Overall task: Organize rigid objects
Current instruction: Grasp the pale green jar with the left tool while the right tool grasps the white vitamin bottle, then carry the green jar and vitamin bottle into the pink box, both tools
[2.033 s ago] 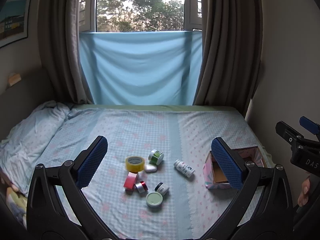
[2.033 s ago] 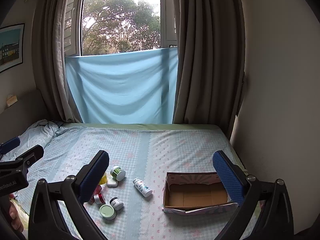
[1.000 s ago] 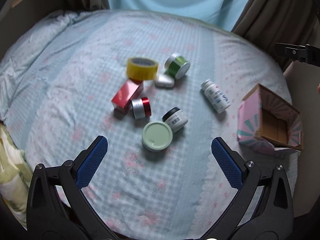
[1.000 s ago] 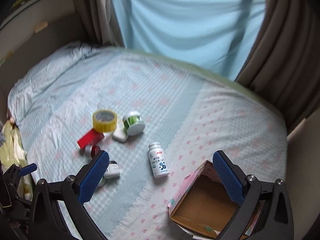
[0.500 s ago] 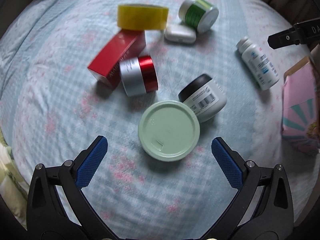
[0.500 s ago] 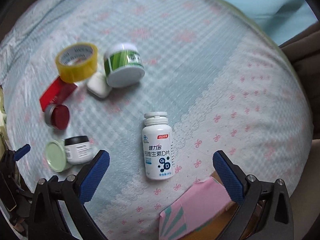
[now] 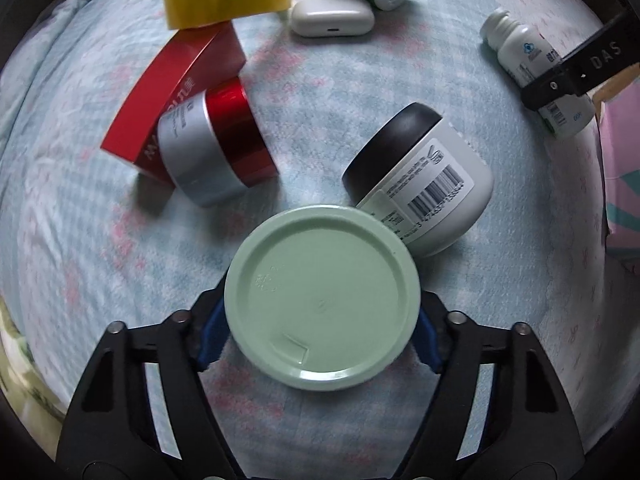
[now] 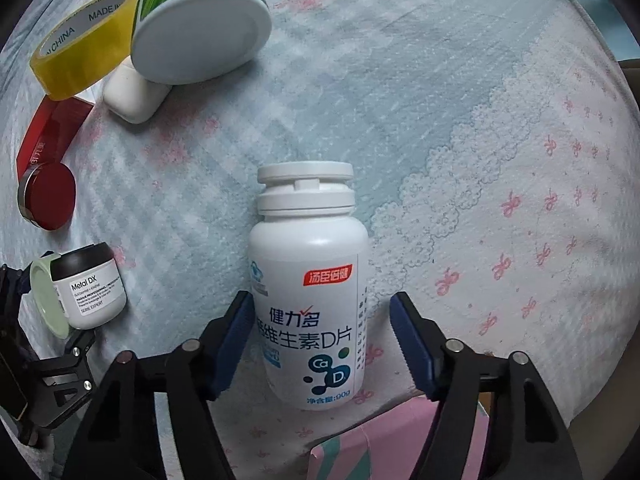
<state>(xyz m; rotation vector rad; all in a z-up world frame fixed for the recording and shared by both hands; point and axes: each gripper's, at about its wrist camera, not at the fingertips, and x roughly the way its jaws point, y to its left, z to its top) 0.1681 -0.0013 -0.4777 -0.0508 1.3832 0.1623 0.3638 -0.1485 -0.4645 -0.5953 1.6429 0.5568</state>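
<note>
Left tongs (image 7: 320, 330) closing around pale green jar (image 7: 321, 296), lower centre, pads at its sides. Right tongs (image 8: 322, 344) closing; white vitamin bottle (image 8: 310, 300) lies between, right pad clear. Both on bed (image 8: 460, 120).

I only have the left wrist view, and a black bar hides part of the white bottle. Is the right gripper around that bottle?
Observer: Yes. The vitamin bottle lies on its side between the closing jaws of the right gripper.
Operator: Is it gripped?
Observer: Not fully. One pad stands clear of the bottle's side.
Operator: I see only a barcode on the black-lidded jar. What is it?
Observer: The black-lidded jar has a label reading Metal DX.
</note>
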